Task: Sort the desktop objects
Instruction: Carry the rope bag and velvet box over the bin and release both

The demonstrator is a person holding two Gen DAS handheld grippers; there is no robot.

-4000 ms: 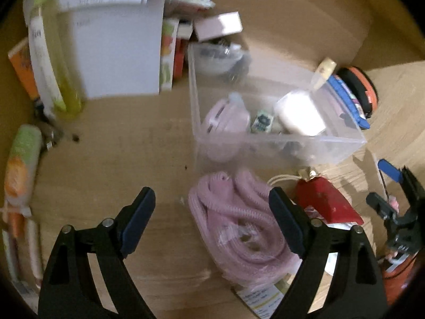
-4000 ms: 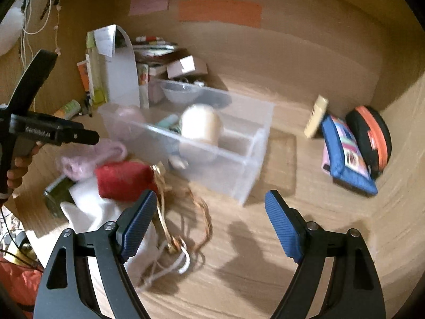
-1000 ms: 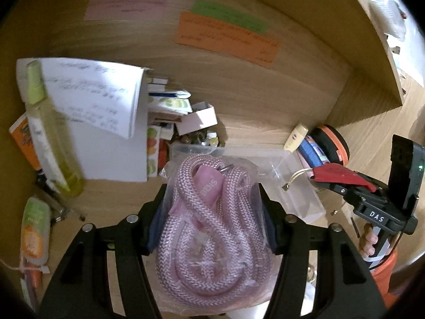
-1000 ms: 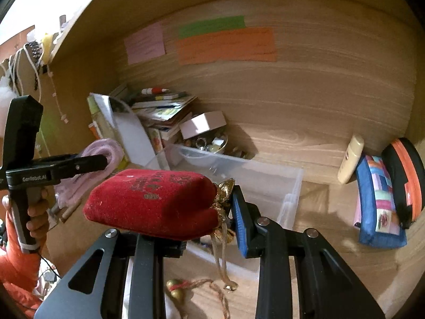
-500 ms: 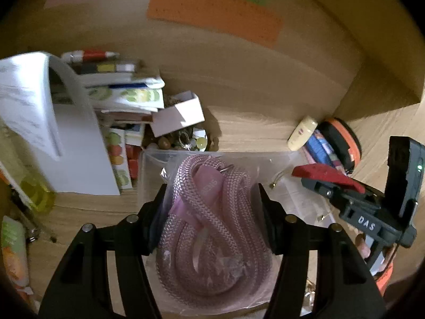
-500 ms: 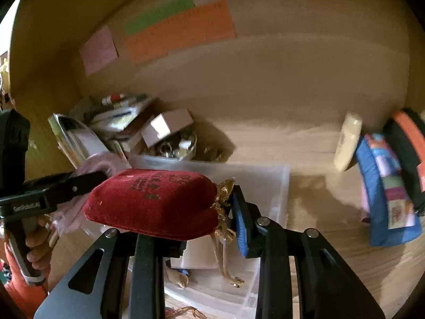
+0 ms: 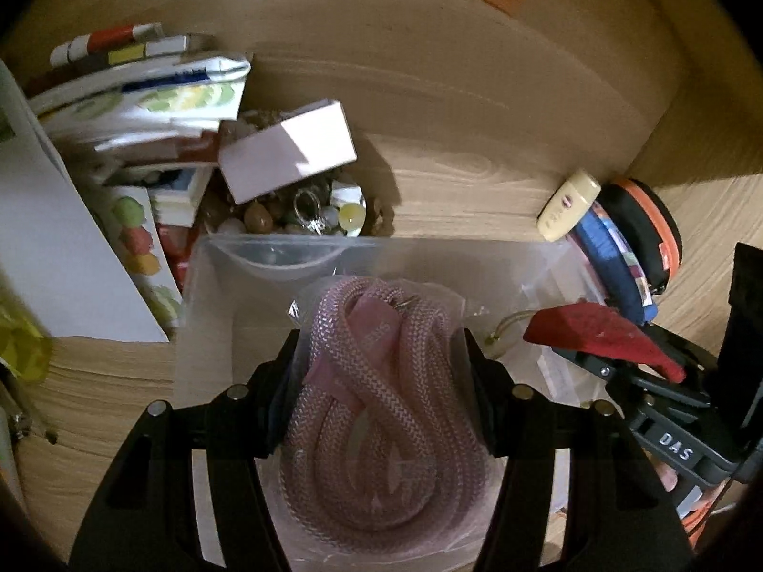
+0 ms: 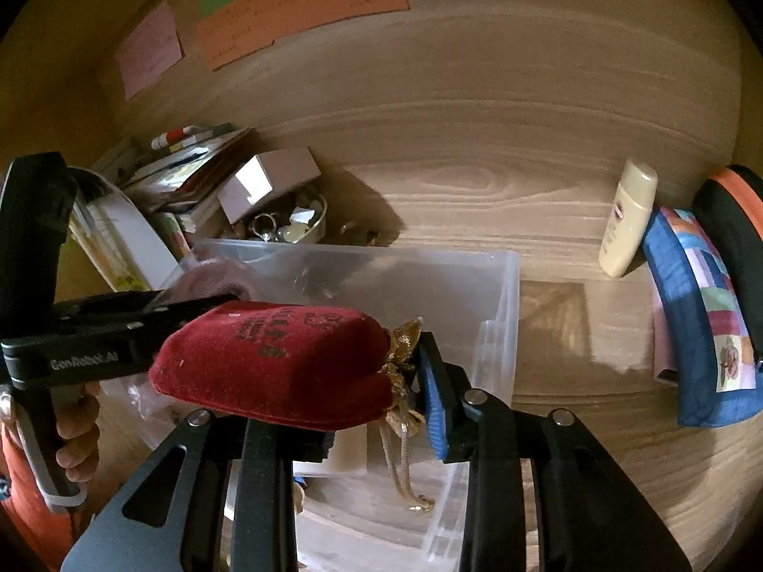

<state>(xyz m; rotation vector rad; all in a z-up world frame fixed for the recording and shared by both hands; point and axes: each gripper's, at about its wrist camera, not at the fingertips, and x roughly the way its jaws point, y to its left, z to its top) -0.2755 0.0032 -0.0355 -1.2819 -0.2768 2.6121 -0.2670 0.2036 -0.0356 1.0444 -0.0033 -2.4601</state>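
Note:
A coiled pink rope (image 7: 381,405) in a clear wrapper is clamped between the pads of my left gripper (image 7: 381,357), which hangs over the left part of the clear plastic bin (image 7: 210,314). The rope's tip (image 8: 210,276) dips just inside the bin's wall. My right gripper (image 8: 353,381) carries a red velvet pouch (image 8: 272,357) with gold drawstrings over the bin (image 8: 496,324). Its jaws are opening, but the blue pad still touches the pouch's gold neck. In the left wrist view the pouch (image 7: 596,329) and the right gripper (image 7: 620,367) hover at the bin's right side.
Behind the bin stand a bowl of trinkets (image 7: 295,219), a pale box (image 7: 286,152) and a pile of booklets (image 7: 143,90). At the right lean a cream bottle (image 8: 624,214), a blue patchwork pouch (image 8: 701,314) and a black-and-orange case (image 8: 734,219). A wooden back wall closes the desk.
Both grippers have moved forward and down with their loads, from in front of the bin to right over it. The rope and the pouch stay gripped.

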